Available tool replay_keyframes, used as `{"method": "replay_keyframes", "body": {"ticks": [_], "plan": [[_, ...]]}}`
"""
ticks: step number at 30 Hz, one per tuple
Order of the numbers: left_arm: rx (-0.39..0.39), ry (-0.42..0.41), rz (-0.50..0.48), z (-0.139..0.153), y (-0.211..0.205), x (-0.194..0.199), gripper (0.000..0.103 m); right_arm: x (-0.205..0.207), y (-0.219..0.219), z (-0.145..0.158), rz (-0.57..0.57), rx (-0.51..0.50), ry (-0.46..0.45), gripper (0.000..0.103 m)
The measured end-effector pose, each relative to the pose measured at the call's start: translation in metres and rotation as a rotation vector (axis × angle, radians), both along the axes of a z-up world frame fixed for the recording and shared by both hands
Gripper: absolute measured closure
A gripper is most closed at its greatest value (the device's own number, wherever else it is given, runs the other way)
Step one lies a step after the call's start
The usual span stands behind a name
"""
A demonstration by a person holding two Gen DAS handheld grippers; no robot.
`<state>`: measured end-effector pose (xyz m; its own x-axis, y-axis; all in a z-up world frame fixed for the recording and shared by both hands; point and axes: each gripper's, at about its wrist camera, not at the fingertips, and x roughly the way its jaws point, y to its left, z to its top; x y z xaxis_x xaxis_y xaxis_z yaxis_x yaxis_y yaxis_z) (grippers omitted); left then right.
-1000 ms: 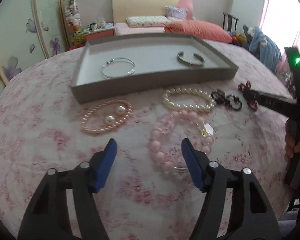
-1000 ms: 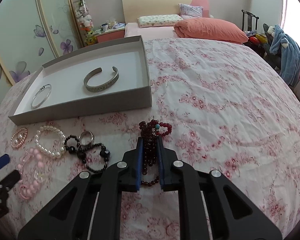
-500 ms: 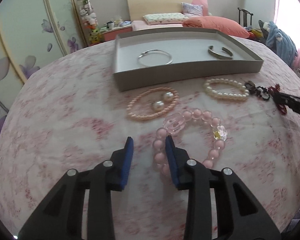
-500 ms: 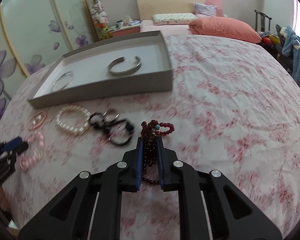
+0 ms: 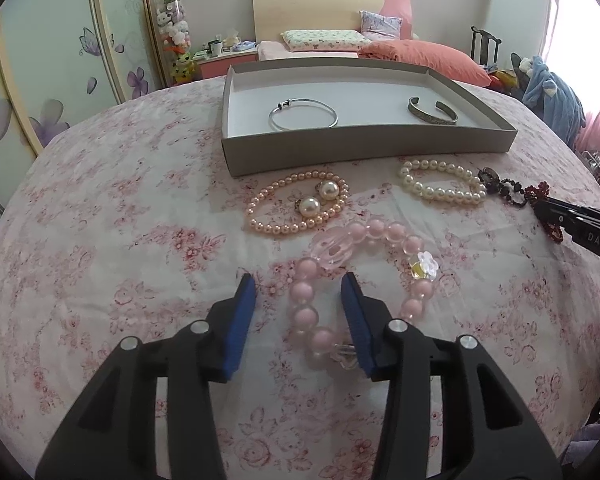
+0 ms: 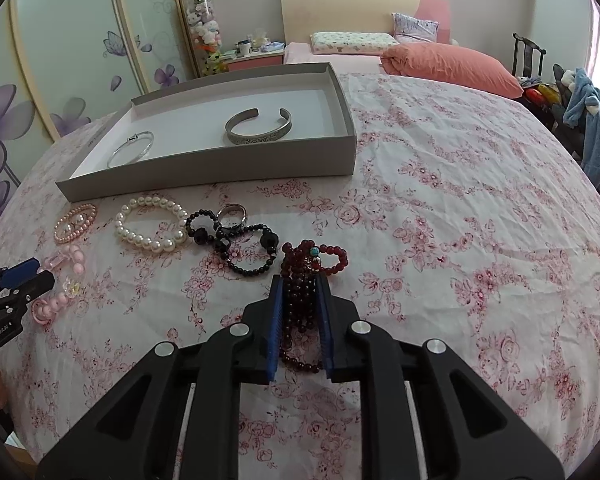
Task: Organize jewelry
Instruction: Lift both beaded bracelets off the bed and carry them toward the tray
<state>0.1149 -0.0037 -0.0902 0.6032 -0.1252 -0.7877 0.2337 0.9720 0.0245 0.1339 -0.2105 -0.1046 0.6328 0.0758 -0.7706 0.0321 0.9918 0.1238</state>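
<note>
The left gripper [image 5: 298,294] hangs over the pink bead bracelet [image 5: 364,276] on the floral bedspread [image 5: 120,240], its jaws opening, apart, with 1 side of the loop between the blue pads but neither pad pressing it. The right gripper [image 6: 300,312] straddles the dark red bead strand [image 6: 306,280]; its jaws are opening too, and the pads seem only to flank the bunched coils, not clamp them. Both pieces lie on the bed in front of the grey tray [image 5: 364,146], which already holds 2 metal bangles.

These beaded pieces look light, limp and strung on cord, so they will sag and swing when lifted. The round beads are smooth and may squirt out of a shallow pinch, so closing across the strand between 2 beads, or across several gathered coils, looks safest. The clear flower charm [image 5: 424,266] seems fragile; best avoided
</note>
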Motion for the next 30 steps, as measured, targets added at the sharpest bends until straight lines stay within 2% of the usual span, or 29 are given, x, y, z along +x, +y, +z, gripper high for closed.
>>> {"method": "replay_keyframes", "body": {"ticks": [1,3,10,11,12,13,21,30], "plan": [[0.003,-0.003,-0.003,0.0,-0.001,-0.001,0.068,0.0,0.001,0.0,0.0,0.0,0.0,0.086],[0.004,-0.003,-0.007,0.0,-0.002,-0.001,0.072,-0.001,0.002,0.0,-0.002,0.001,0.0,0.086],[0.007,-0.005,-0.008,0.0,-0.003,-0.004,0.075,-0.004,-0.001,0.0,-0.013,0.008,0.0,0.085],[0.004,-0.004,-0.011,0.0,-0.002,-0.004,0.077,-0.004,-0.001,-0.001,-0.014,0.007,0.0,0.085],[0.006,-0.006,-0.015,0.0,-0.003,-0.005,0.086,-0.005,0.0,0.0,-0.014,0.004,0.001,0.086],[0.012,-0.008,-0.017,0.001,-0.004,-0.006,0.089,-0.005,0.0,0.0,-0.013,-0.003,0.001,0.087],[-0.047,0.0,-0.015,0.003,0.006,-0.007,0.09,-0.017,-0.007,0.005,-0.023,0.046,-0.03,0.09],[-0.162,-0.061,-0.03,0.023,0.015,-0.018,0.09,-0.025,0.002,0.025,0.005,0.068,-0.109,0.09]]}}
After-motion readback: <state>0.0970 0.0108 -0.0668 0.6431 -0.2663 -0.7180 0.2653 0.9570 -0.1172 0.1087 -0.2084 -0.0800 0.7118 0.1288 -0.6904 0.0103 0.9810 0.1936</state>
